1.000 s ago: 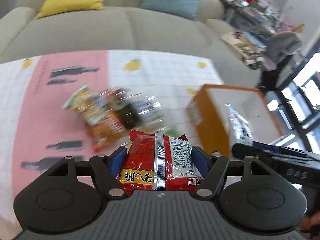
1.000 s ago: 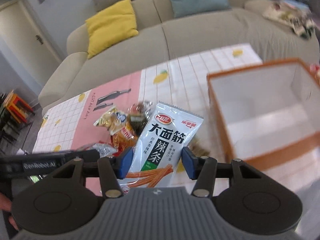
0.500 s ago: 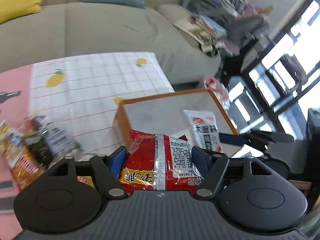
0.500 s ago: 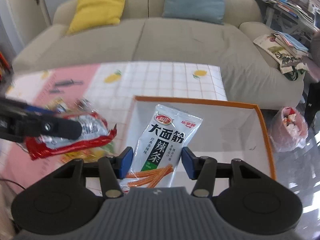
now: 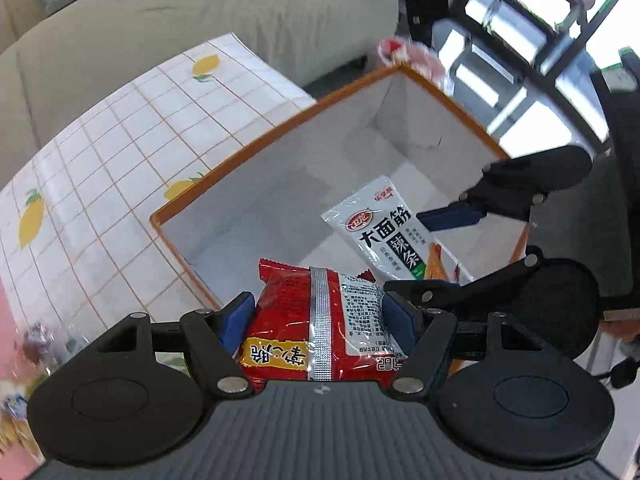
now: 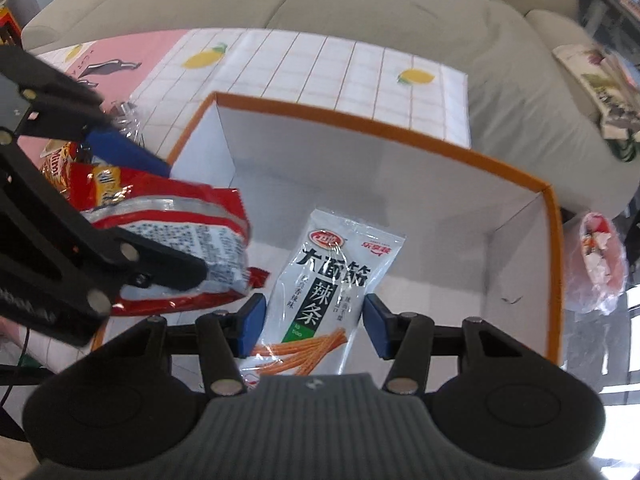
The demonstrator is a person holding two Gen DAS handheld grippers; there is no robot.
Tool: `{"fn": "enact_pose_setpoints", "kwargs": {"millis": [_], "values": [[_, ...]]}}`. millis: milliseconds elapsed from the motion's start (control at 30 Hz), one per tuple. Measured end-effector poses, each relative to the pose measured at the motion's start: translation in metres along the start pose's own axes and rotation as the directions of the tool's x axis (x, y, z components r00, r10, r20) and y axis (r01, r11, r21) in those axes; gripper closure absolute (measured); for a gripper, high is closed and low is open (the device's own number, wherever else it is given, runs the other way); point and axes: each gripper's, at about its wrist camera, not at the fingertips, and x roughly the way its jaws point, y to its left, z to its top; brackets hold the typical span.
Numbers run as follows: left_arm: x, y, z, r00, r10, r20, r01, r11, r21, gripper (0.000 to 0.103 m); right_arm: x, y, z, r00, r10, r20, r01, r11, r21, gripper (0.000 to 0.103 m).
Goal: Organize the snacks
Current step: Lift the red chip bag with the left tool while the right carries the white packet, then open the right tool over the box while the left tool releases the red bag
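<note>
Sofa (image 6: pixel 360 4) behind, then table (image 6: pixel 320 64) under its lemon-grid cloth, then orange-rimmed box (image 6: pixel 400 128) on it. My left tool (image 5: pixel 316 316) pinches the red packet (image 5: pixel 320 320) across its width, above the box's near corner. My right tool (image 6: pixel 314 320) is spread; the white packet (image 6: pixel 332 280) sits loose between its pads, down in the box. Both packets look light, soft, slippery foil, so best gripped mid-body. Loose snacks (image 6: pixel 60 164) lie left of the box.
</note>
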Motion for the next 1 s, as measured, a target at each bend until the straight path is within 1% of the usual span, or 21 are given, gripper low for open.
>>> {"fn": "enact_pose_setpoints", "kwargs": {"millis": [67, 233, 367, 467, 533, 633, 700, 767, 833, 933, 1000], "values": [[0.006, -0.005, 0.002, 0.999, 0.030, -0.038, -0.030, 0.999, 0.019, 0.022, 0.011, -0.001, 0.001, 0.999, 0.014, -0.029, -0.014, 1.000, -0.008, 0.051], [0.018, -0.009, 0.011, 0.990, 0.040, -0.135, -0.036, 0.999, 0.032, 0.022, 0.029, 0.002, 0.002, 0.996, 0.032, -0.086, -0.036, 0.998, -0.042, 0.051], [0.021, -0.013, 0.009, 0.985, 0.066, -0.158, -0.059, 0.997, 0.048, 0.019, 0.037, 0.003, 0.000, 0.994, 0.040, -0.099, -0.044, 0.998, -0.043, 0.050], [0.021, -0.015, 0.008, 0.986, 0.058, -0.154, -0.052, 0.998, 0.044, 0.018, 0.041, 0.004, -0.001, 0.994, 0.043, -0.101, -0.048, 0.998, -0.045, 0.050], [0.023, -0.013, 0.009, 0.988, 0.037, -0.148, -0.033, 0.999, 0.029, 0.017, 0.043, 0.005, -0.002, 0.994, 0.043, -0.103, -0.048, 0.998, -0.047, 0.050], [0.020, -0.009, 0.009, 0.990, -0.012, -0.141, 0.010, 1.000, -0.020, 0.013, 0.046, 0.005, -0.002, 0.993, 0.037, -0.110, -0.043, 0.998, -0.046, 0.051], [0.021, -0.007, 0.009, 0.991, -0.027, -0.135, 0.021, 0.999, -0.040, 0.013, 0.046, 0.004, -0.001, 0.993, 0.035, -0.111, -0.040, 0.998, -0.039, 0.058], [0.018, -0.006, 0.009, 0.992, -0.031, -0.121, 0.025, 0.998, -0.056, 0.013, 0.045, 0.002, 0.001, 0.993, 0.043, -0.112, -0.045, 0.999, -0.022, 0.060], [0.011, -0.004, 0.008, 0.994, -0.051, -0.093, 0.043, 0.996, -0.080, 0.014, 0.045, 0.000, 0.002, 0.992, 0.051, -0.117, -0.052, 0.999, -0.008, 0.062], [-0.006, 0.001, 0.004, 0.997, -0.070, -0.024, 0.067, 0.991, -0.114, 0.016, 0.045, -0.001, 0.004, 0.992, 0.067, -0.110, -0.066, 0.998, 0.012, 0.064], [-0.020, 0.008, -0.003, 0.998, -0.060, 0.028, 0.064, 0.987, -0.146, 0.021, 0.042, -0.002, 0.005, 0.992, 0.080, -0.097, -0.077, 0.996, 0.036, 0.063]]}}
